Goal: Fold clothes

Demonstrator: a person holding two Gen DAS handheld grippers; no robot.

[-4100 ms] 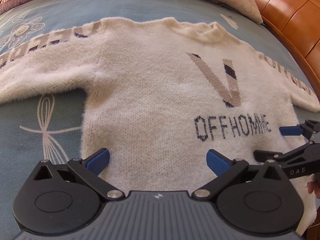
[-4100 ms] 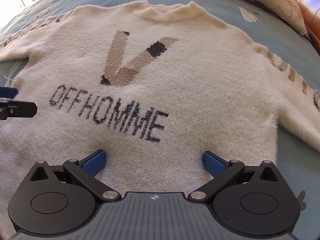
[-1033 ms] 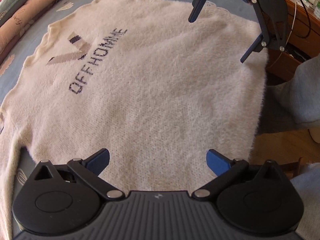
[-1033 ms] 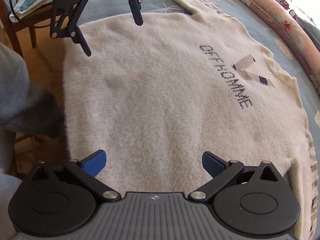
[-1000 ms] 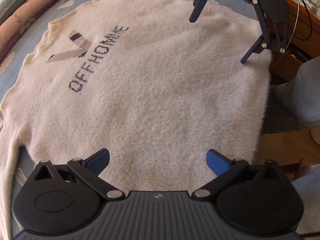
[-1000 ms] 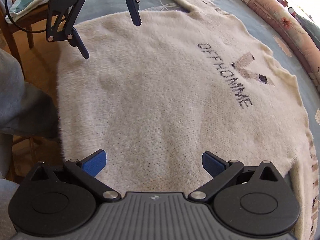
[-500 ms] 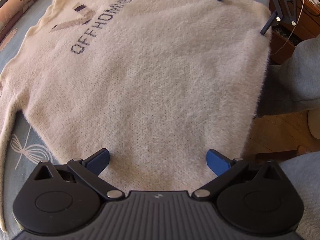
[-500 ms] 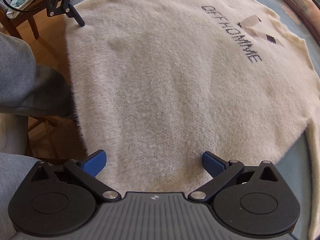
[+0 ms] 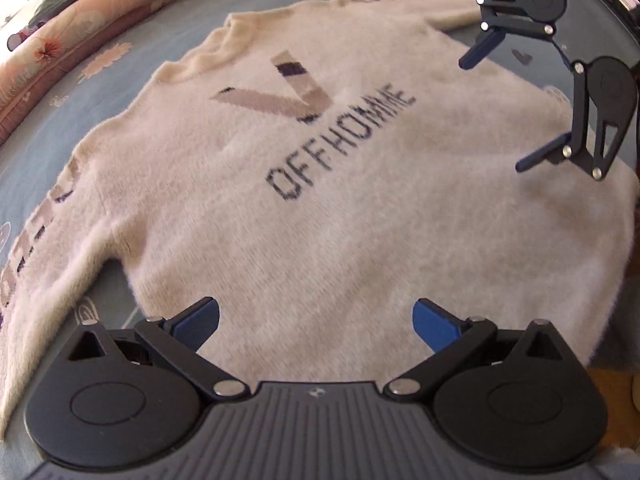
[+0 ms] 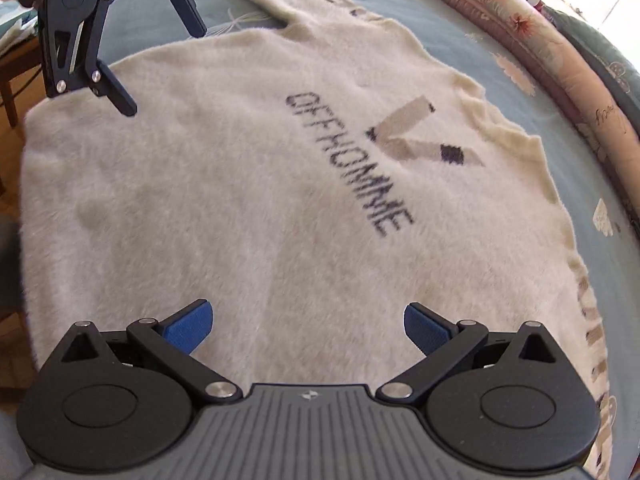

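Item: sweater (image 9: 360,208) (image 10: 260,208), cream, fuzzy long-pile knit, ribbed round neck. It lies face up and spread flat on the bed (image 9: 48,128) (image 10: 460,36), hem toward the bed's edge, both sleeves stretched out sideways.

Markings: chest lettering "OFFHOMME" (image 9: 340,148) (image 10: 348,164) in dark navy block capitals. Above it, a large knitted "V" (image 9: 280,96) (image 10: 420,140) in beige and taupe with small dark blocks. Each sleeve carries a run of beige and dark capitals, too blurred and foreshortened to read.

Bedding: blue-grey sheet, smooth weave, printed with pale flowers and thin line drawings. A padded pink floral quilt (image 9: 72,36) (image 10: 540,52) lies rolled along the far side.

Left tool (image 9: 316,320) (image 10: 160,64): black plastic linkage arms, round pivot housings, ribbed grey body, blue textured pads. Fingers spread wide, holding nothing, poised over the sweater's lower corner near the sleeve.

Right tool (image 10: 308,320) (image 9: 492,108): same build. Fingers spread wide, empty, over the opposite lower corner.

The two tools are well apart, one at each side of the hem.
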